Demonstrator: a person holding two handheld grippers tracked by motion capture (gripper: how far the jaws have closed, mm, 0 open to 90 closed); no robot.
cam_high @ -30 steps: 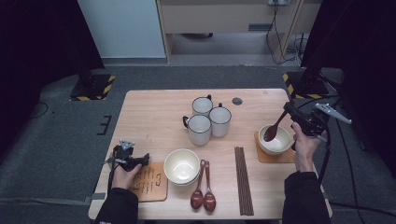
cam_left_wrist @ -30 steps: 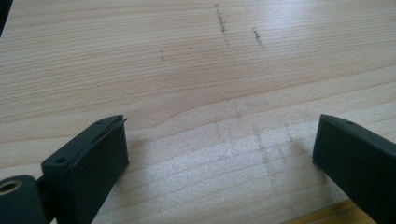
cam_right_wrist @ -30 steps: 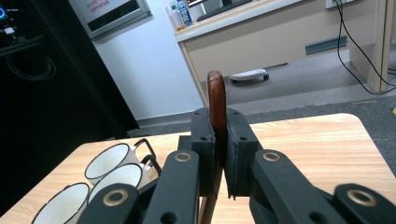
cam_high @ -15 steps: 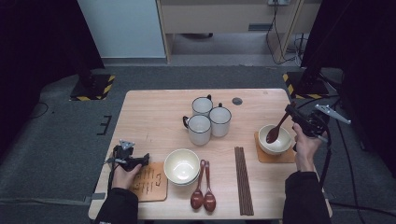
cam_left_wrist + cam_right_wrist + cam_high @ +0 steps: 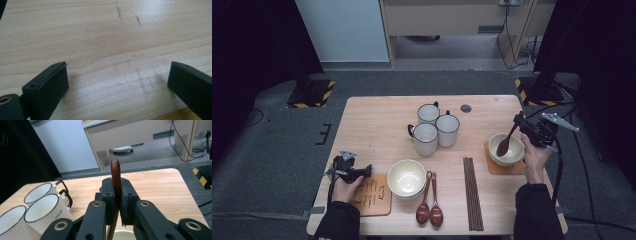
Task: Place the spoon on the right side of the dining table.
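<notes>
spoon held over the right-hand bowl

the right gripper (image 5: pixel 518 121) sits near the table's right edge with its jaws clamped on the handle of a dark brown wooden spoon (image 5: pixel 507 140). in the right gripper view the two black jaws press on the spoon (image 5: pixel 115 176) from both sides, and the rounded end of the handle sticks up above them. in the high view the spoon slants down and to the left from the gripper, and its head lies inside the small white bowl (image 5: pixel 507 155); whether it touches the bowl's bottom cannot be told. that bowl stands on a brown coaster (image 5: pixel 492 168) just in front of the person's right hand (image 5: pixel 532 152).

the left gripper (image 5: pixel 364 171) rests low at the table's near left side, just beside a wooden board with writing (image 5: pixel 372 197). in the left gripper view its jaws stand wide apart with bare table (image 5: pixel 105 37) between them and nothing held.

in the middle of the table stand three white mugs (image 5: pixel 435 128) close together. nearer the person sit a larger cream bowl (image 5: pixel 406 178), two more wooden spoons (image 5: pixel 429 210) lying side by side just to its right, and a bundle of dark chopsticks (image 5: pixel 472 192) between those spoons and the coaster.
</notes>
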